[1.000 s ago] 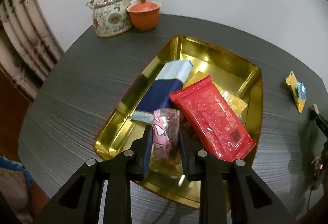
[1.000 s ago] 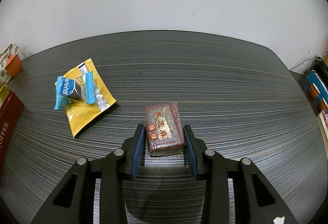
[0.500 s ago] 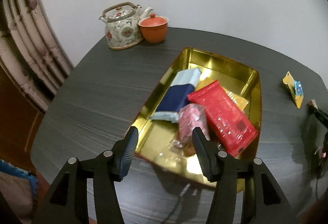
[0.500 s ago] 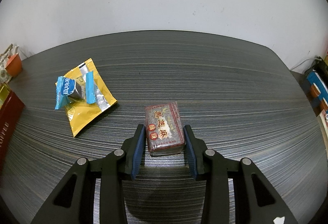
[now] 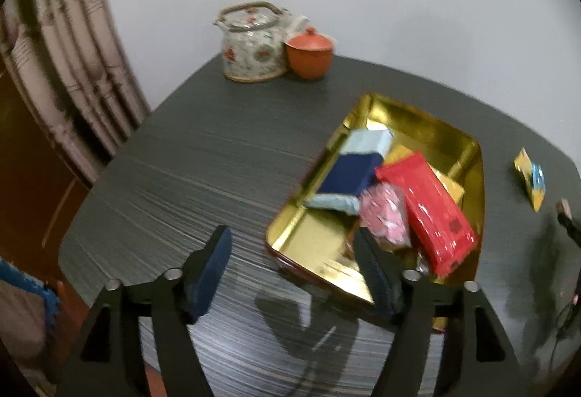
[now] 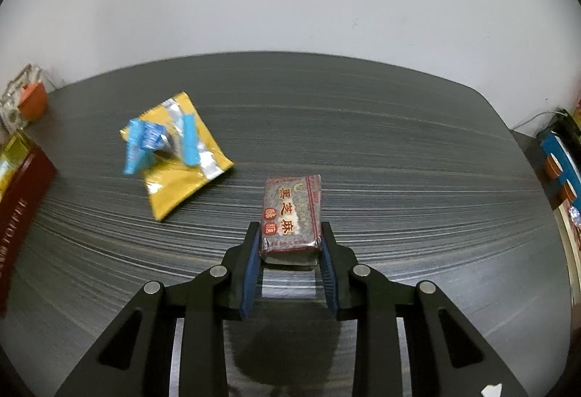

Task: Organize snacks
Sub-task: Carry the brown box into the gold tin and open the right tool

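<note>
A gold tray (image 5: 468,157) on the dark table holds a pink candy bag (image 5: 385,217), a red packet (image 5: 432,211), a navy and pale blue packet (image 5: 354,175) and a yellow packet. My left gripper (image 5: 296,264) is open and empty, above the tray's near left corner. My right gripper (image 6: 290,244) is shut on a dark brown sesame snack packet (image 6: 292,211) and holds it just off the table. A yellow packet (image 6: 181,168) with a blue candy (image 6: 141,142) on it lies to the left; it also shows in the left wrist view (image 5: 530,179).
A floral teapot (image 5: 252,43) and an orange lidded cup (image 5: 310,52) stand at the table's far edge by the wall. A curtain (image 5: 61,77) hangs left. A red box (image 6: 18,201) sits at the left edge of the right wrist view. Cables lie at the table's right.
My left gripper let go of the pink candy bag in the tray, opened wide and pulled back to the left. My right gripper closed on the sesame packet and raised it slightly.
</note>
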Demonstrator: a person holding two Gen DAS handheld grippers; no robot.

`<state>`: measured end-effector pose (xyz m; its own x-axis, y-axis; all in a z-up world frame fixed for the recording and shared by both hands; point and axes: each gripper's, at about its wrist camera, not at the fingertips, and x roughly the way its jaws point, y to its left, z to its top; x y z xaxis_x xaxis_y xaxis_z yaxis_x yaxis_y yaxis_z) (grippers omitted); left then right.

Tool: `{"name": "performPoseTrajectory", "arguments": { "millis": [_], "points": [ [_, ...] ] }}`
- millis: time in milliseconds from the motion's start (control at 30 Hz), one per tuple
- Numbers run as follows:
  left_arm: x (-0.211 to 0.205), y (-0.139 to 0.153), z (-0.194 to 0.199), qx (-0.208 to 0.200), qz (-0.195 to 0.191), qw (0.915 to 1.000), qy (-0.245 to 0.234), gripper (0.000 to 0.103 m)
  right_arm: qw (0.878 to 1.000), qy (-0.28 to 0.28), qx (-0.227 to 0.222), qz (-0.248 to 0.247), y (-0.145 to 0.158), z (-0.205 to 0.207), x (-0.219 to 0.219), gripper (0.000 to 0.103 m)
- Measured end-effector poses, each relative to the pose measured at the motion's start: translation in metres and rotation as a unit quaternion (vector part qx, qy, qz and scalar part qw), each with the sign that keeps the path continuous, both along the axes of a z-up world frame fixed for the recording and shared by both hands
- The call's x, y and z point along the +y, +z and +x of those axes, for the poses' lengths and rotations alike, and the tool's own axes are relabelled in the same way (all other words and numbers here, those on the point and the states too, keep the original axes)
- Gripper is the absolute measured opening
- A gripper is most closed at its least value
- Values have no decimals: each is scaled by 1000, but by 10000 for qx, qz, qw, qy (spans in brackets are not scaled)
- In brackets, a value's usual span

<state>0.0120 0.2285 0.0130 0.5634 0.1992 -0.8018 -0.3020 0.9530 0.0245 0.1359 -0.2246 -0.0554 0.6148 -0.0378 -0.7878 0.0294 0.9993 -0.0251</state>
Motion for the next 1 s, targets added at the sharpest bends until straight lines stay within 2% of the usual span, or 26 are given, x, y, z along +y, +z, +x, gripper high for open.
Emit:
{"name": "performPoseTrajectory", "arguments": {
  "millis": [133, 267, 400, 500, 733, 1000],
  "points": [
    [14, 4, -3, -58, 83, 9995, 301, 75, 9994, 191, -267, 144, 24, -14, 14, 27],
    [29, 1, -2, 13, -217, 9982, 566, 75, 9962, 647, -443, 388, 45, -25, 48, 27],
    [39, -2, -3, 75, -325, 9965, 767, 76, 9873, 1394, -508, 564, 64, -30, 104, 27],
    [44, -1, -5, 47, -367, 9955, 871, 76, 9756, 2026, -498, 681, 74, -37, 158, 27],
    [51, 0, -7, 3, -411, 9941, 999, 78, 9485, 3065, -297, 744, 76, -54, 255, 27],
    [55, 1, -8, -30, -517, 9928, 1079, 78, 9298, 3613, -38, 693, 56, -72, 313, 27]
  ]
}}
